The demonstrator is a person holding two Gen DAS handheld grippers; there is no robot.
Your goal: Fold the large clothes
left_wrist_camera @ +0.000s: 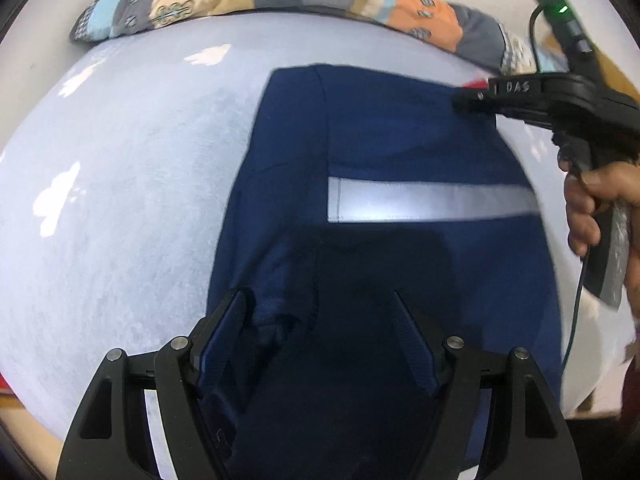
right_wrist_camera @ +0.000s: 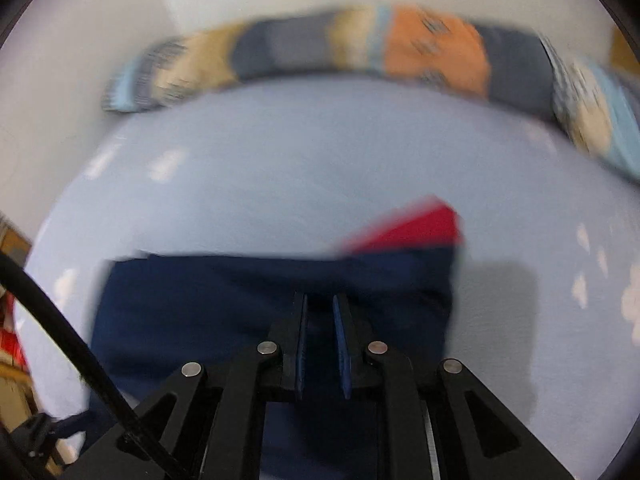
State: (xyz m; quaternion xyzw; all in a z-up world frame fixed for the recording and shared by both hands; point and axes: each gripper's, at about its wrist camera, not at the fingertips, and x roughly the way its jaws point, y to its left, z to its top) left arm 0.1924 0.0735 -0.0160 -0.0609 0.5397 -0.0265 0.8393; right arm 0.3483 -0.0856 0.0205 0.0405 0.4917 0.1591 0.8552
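Navy garment [left_wrist_camera: 400,140]: spread flat on the pale blue bed sheet [left_wrist_camera: 120,200], grey-white reflective stripe [left_wrist_camera: 424,200] across the middle, already narrowed into a long panel running from 6 to 12 o'clock in the left wrist view.
Left tool [left_wrist_camera: 316,320]: jaws wide apart, poised over the near end of the cloth at 6 o'clock – nothing pinched between the pads; touching the fabric or not, hard to say.
Right tool [right_wrist_camera: 322,308]: nearly closed, only a narrow slot between the blue pads; seen from the left wrist at 2 o'clock, over the far corner with a scrap of red just at the tip. Held cloth or none – cannot tell, the slot looks dark and the frame is smeared by motion.
Step in hand, as judged: carrying or settling the far edge for the next fold.
Doing it well: keep the far corner square to the stripe, keep the edge taut and low over the sheet, bring the near end up with the left tool only once both corners line up, avoid dragging the layer beneath.
Only in left wrist view: stripe, seams, the person's hand [left_wrist_camera: 588,208] on the right tool's handle, the cable.
Only in right wrist view: red lining [right_wrist_camera: 420,228] peeking out at 1 o'clock beyond the navy edge, patchwork bolster [right_wrist_camera: 360,52] along the head of the bed at 12 o'clock.
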